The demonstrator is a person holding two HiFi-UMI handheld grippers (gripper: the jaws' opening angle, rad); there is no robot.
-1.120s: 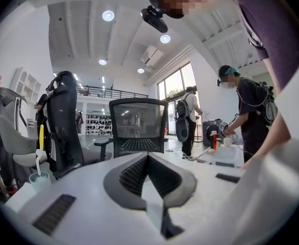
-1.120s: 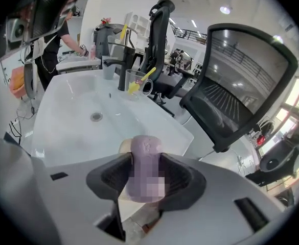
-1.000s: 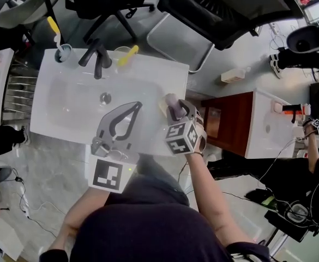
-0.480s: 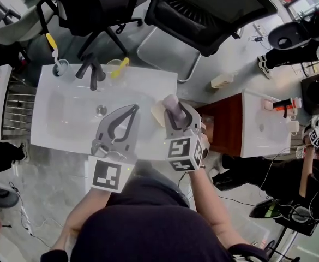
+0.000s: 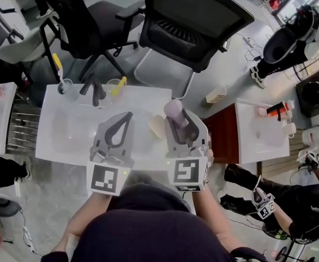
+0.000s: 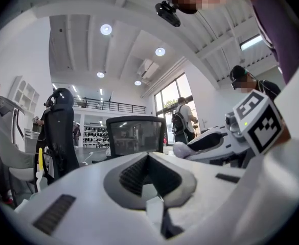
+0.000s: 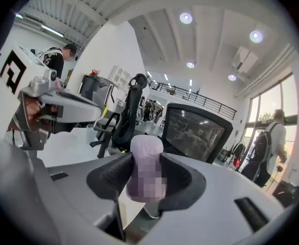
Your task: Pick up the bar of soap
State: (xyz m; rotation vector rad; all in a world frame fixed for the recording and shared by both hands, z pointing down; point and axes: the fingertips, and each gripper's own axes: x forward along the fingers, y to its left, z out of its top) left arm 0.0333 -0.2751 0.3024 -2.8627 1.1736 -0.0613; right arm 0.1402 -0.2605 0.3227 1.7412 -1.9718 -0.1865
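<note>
The pale purple bar of soap (image 5: 174,111) stands upright between the jaws of my right gripper (image 5: 176,119), which is shut on it, lifted above the white washbasin (image 5: 66,138) near its right end. In the right gripper view the soap (image 7: 145,160) fills the gap between the dark pads. My left gripper (image 5: 126,117) hovers over the basin's middle, jaws together with nothing in them. The left gripper view shows its own closed tips (image 6: 148,158) and the soap (image 6: 181,149) held off to the right.
A cream soap dish (image 5: 156,126) lies on the basin's right rim, just left of the held soap. At the back stand a black faucet (image 5: 94,87), a cup with a yellow toothbrush (image 5: 64,83) and another cup (image 5: 114,86). Office chairs (image 5: 194,21) stand behind; a second basin (image 5: 260,135) is at right.
The right gripper has risen with the soap, away from the dish, and its marker cube now faces the head camera. The left gripper stayed shut and moved little.
</note>
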